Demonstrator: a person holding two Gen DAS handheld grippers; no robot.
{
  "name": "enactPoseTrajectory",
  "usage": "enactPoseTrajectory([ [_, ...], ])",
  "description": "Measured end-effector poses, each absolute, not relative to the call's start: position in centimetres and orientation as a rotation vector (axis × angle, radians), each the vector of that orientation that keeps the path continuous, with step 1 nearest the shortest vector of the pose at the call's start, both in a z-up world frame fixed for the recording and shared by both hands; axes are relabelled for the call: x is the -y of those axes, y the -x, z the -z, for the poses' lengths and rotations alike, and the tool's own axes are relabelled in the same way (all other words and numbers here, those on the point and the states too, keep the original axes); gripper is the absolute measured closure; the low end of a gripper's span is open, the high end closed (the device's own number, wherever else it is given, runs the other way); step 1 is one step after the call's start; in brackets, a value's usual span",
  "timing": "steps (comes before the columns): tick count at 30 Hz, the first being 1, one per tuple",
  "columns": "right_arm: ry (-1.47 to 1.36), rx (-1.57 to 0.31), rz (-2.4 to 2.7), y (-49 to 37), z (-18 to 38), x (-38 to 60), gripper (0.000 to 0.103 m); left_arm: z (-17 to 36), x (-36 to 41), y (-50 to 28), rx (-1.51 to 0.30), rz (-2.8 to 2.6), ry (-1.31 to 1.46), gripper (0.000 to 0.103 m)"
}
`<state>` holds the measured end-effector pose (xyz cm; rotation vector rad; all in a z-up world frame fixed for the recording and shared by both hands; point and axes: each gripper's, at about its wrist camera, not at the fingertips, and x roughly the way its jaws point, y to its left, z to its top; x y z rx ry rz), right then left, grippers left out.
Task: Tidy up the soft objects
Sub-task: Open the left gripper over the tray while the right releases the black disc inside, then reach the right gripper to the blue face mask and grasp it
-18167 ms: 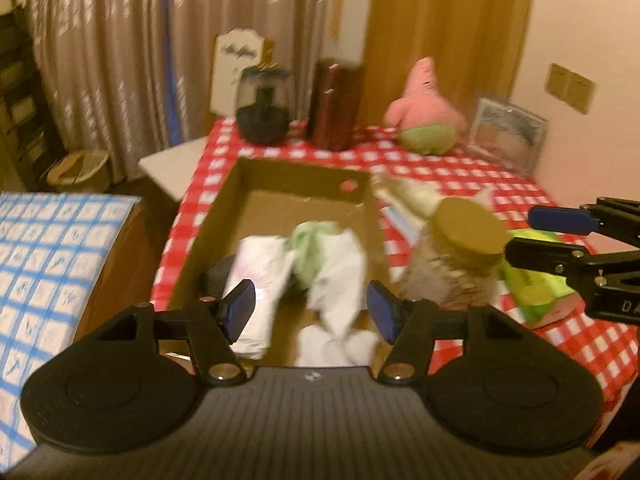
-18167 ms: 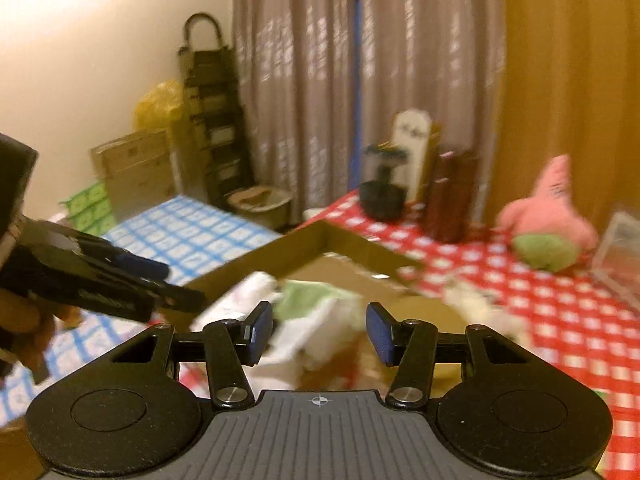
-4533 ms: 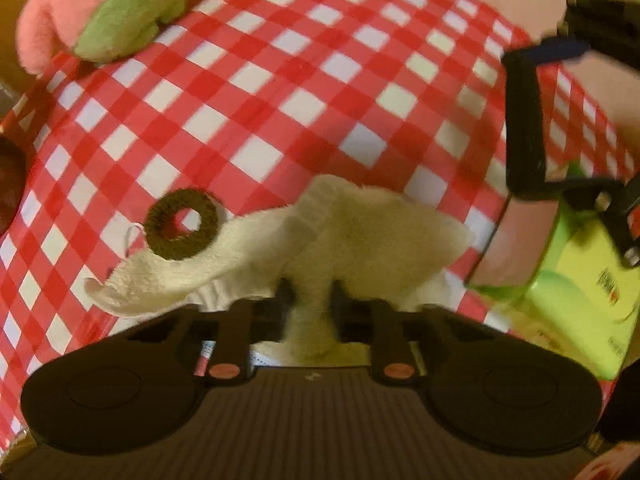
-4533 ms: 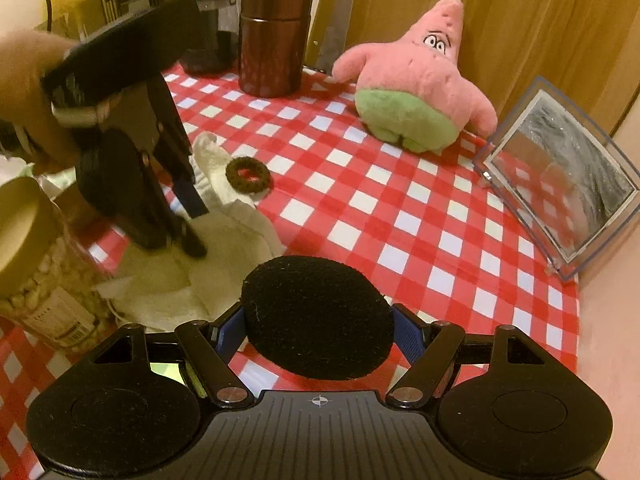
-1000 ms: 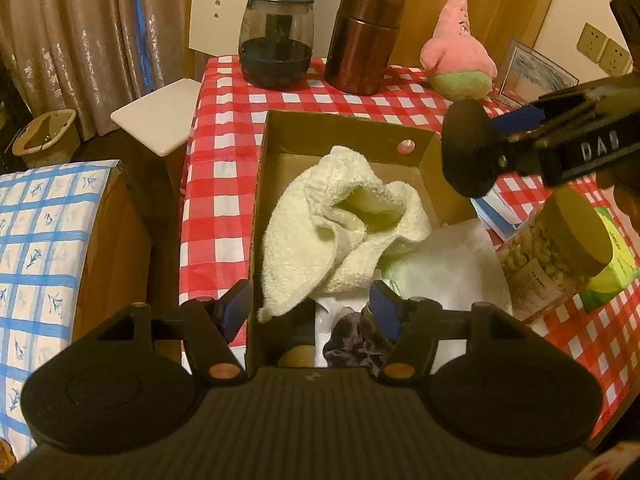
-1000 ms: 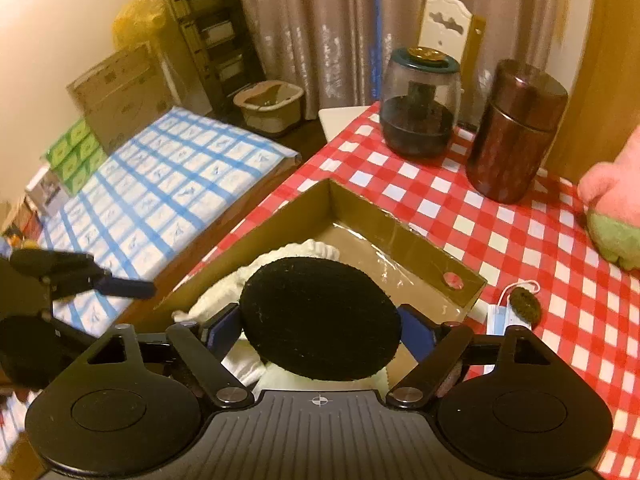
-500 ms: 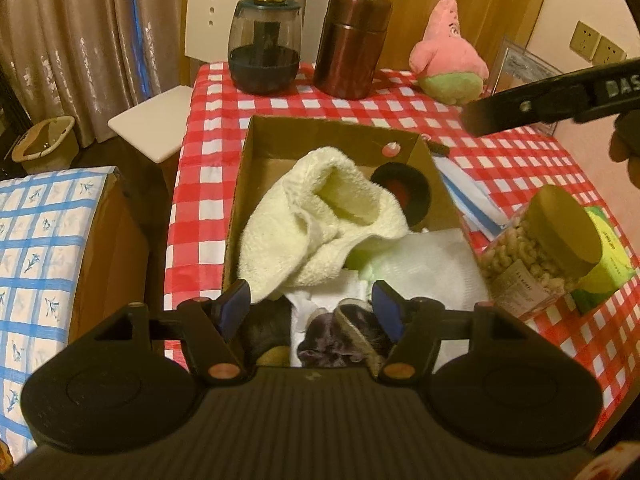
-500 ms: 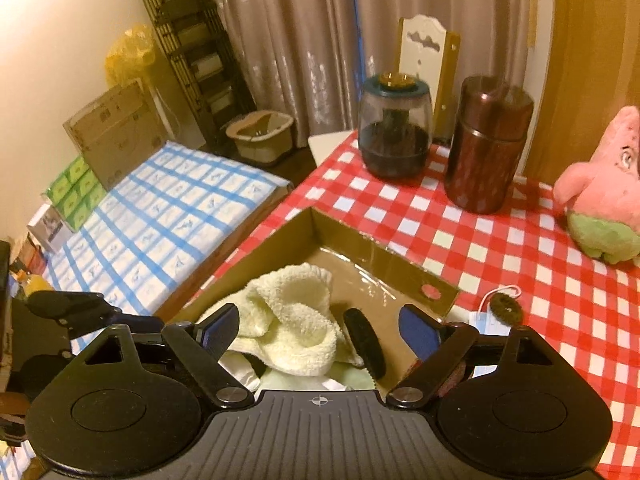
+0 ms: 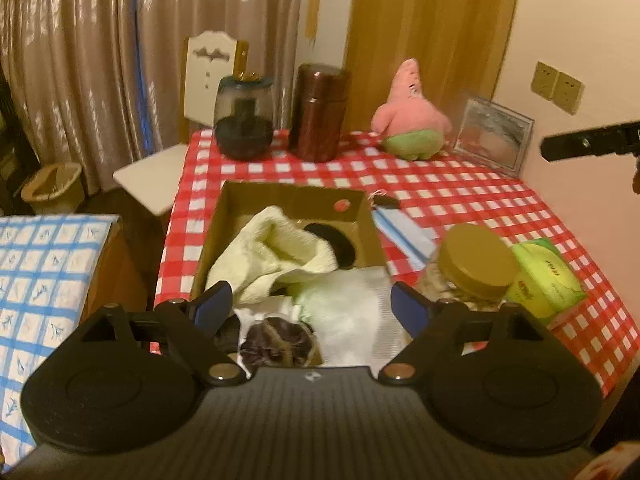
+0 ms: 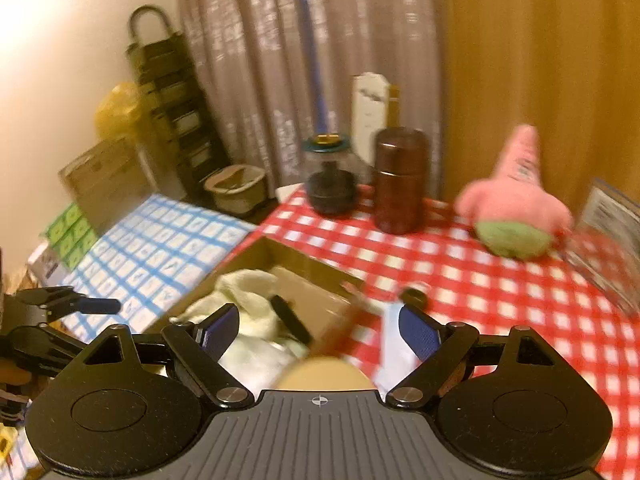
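A cardboard box (image 9: 236,208) on the checked table holds a cream towel (image 9: 276,256), a black round pad (image 9: 340,240), white cloths (image 9: 352,304) and a dark scrunchie (image 9: 276,342). My left gripper (image 9: 310,304) is open and empty above the box's near end. My right gripper (image 10: 318,330) is open and empty, raised to the right of the box (image 10: 304,292); the towel (image 10: 244,300) and the pad (image 10: 290,320) show below it. A pink star plush (image 9: 412,118) sits at the table's back, also in the right wrist view (image 10: 512,204).
A brown canister (image 9: 318,112) and a dark glass jar (image 9: 244,118) stand at the back. A nut jar (image 9: 472,268), a green pack (image 9: 548,280), a face mask (image 9: 400,232) and a picture frame (image 9: 494,134) are right of the box. A blue-checked surface (image 9: 44,264) lies left.
The black pad left my right gripper and now lies in the box. The right gripper has risen and swung right; its view is blurred. The left gripper has lifted and tilted up.
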<state>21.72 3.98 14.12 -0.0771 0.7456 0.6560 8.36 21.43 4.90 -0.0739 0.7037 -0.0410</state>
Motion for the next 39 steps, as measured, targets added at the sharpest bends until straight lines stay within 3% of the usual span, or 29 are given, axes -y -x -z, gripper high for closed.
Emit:
enactPoseTrajectory([
  [16,-0.132,-0.71,-0.406,-15.2,-12.1,11.1,0.017,-5.2,-16.3,-6.6,-0.645,0.029,0.099,0.011],
  [25,-0.212,-0.719,-0.363,-15.4,-8.1,12.6,0.017,-4.3,-15.0,-8.6,-0.664,0.045,-0.016,0.011],
  [39,-0.127,-0.83,-0.467,-21.7,-7.2,10.8,0.017,-4.6,-15.9,-17.7,-0.763,0.138,-0.057,0.011],
])
